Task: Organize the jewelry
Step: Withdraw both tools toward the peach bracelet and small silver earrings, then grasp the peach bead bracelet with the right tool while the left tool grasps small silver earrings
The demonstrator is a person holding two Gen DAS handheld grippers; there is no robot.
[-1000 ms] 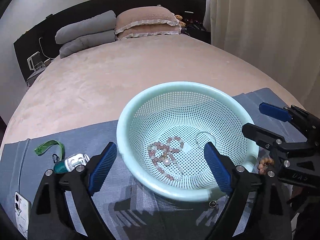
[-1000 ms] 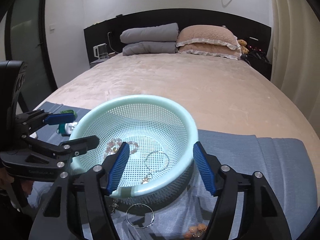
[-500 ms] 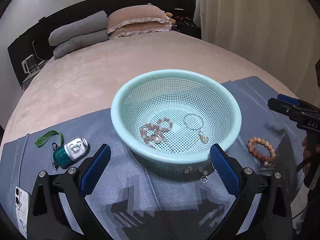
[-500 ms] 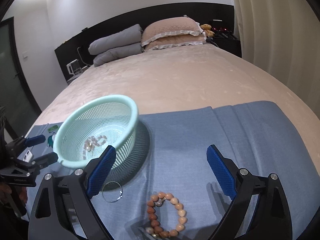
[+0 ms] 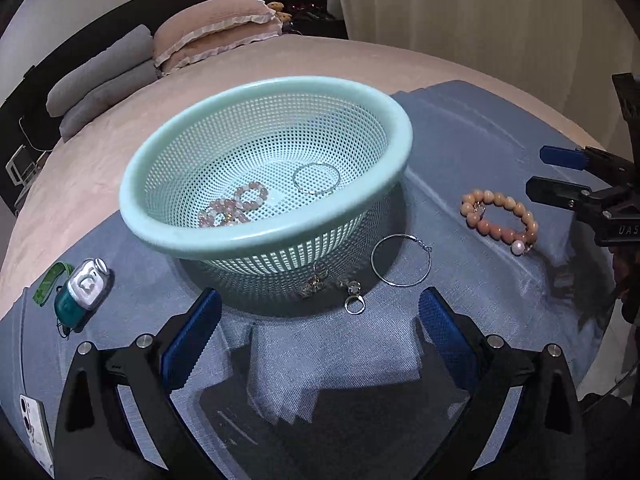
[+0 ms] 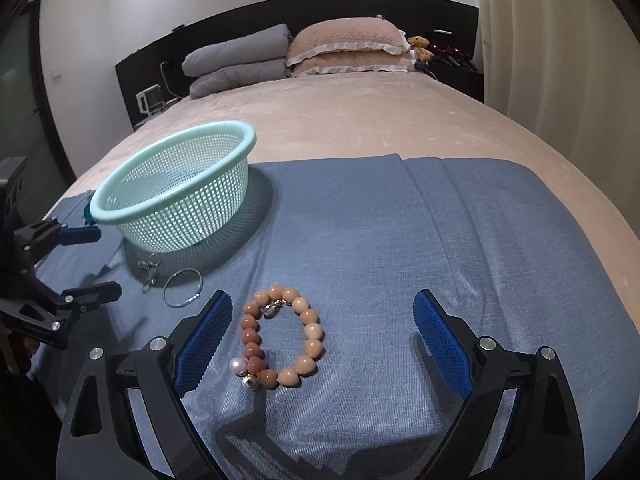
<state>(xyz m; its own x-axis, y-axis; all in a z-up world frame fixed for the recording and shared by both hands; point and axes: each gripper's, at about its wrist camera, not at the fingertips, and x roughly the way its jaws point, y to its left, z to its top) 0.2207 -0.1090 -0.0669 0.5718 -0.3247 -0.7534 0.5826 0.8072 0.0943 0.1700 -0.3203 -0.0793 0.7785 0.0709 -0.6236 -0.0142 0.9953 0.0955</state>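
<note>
**Two Pieces in the Basket, Three Still on the Cloth**

A mint-green perforated basket [image 5: 256, 236] is sitting on a blue cloth [image 5: 460, 148] that is spread across the foot of a bed covered in a beige blanket [image 6: 360, 120]. Inside the basket, a pink bead bracelet [image 5: 234, 210] is lying on the floor of the bowl toward the near wall, and a thin silver hoop [image 5: 316, 178] is resting just beside it, toward the far right of the bowl.

Outside the basket, more jewelry is lying on the cloth. A small cluster of charm earrings with a ring [image 5: 334, 290] is sitting right at the foot of the basket's wall. A larger silver hoop [image 5: 401, 260] is lying just beside that cluster, and an orange bead bracelet with a pearl [image 5: 500, 220] is lying farther right, apart from the basket.

The left gripper [image 5: 320, 332] is hovering over the cloth in front of the basket, its blue pads standing wide apart with nothing between them. The right gripper [image 6: 322, 340] is hanging over the orange bead bracelet, which is lying between its spread fingers [image 6: 438, 344] without either pad touching it.

At the cloth's left edge, a teal and white keychain gadget [image 5: 82, 294] with a green strap is lying near a white phone [image 5: 34, 428].
</note>
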